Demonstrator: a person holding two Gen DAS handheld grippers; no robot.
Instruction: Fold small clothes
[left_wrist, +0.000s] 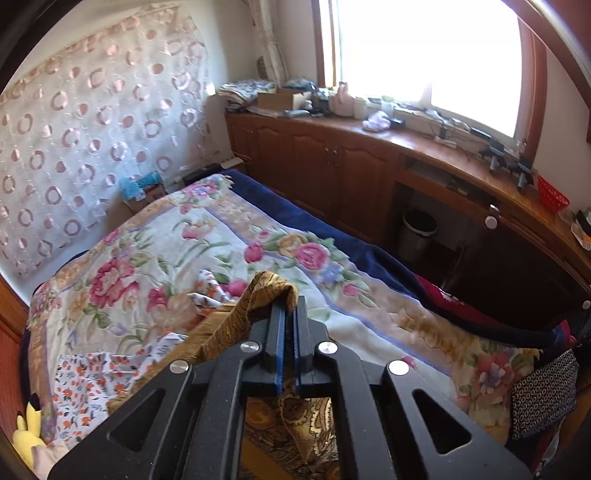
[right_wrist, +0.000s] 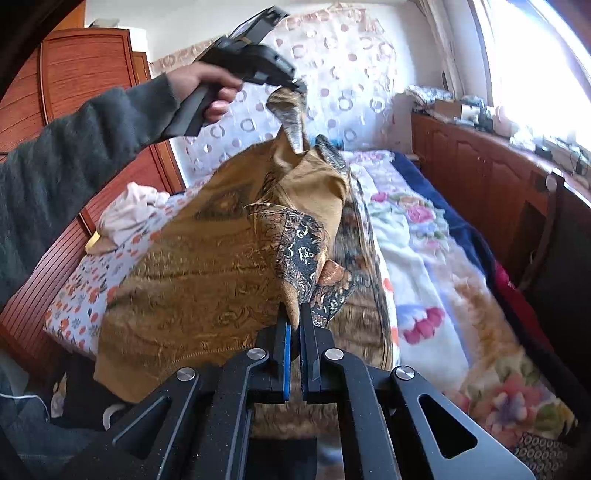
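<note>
A golden-brown patterned garment (right_wrist: 207, 266) hangs stretched in the air above the bed between both grippers. My left gripper (left_wrist: 290, 306) is shut on one edge of the garment (left_wrist: 266, 291); it also shows in the right wrist view (right_wrist: 295, 86), held high at the upper left. My right gripper (right_wrist: 295, 314) is shut on a lower edge of the same garment. A white cloth with small orange flowers (left_wrist: 96, 373) lies on the bed under it.
The bed carries a floral blanket (left_wrist: 207, 236) over a dark blue one (left_wrist: 314, 218). A wooden cabinet (left_wrist: 332, 158) with a cluttered top runs along the right under the window. A pale pink cloth (right_wrist: 129, 210) lies by the wooden headboard (right_wrist: 37, 280). A yellow plush (left_wrist: 29, 424) sits at the bed's edge.
</note>
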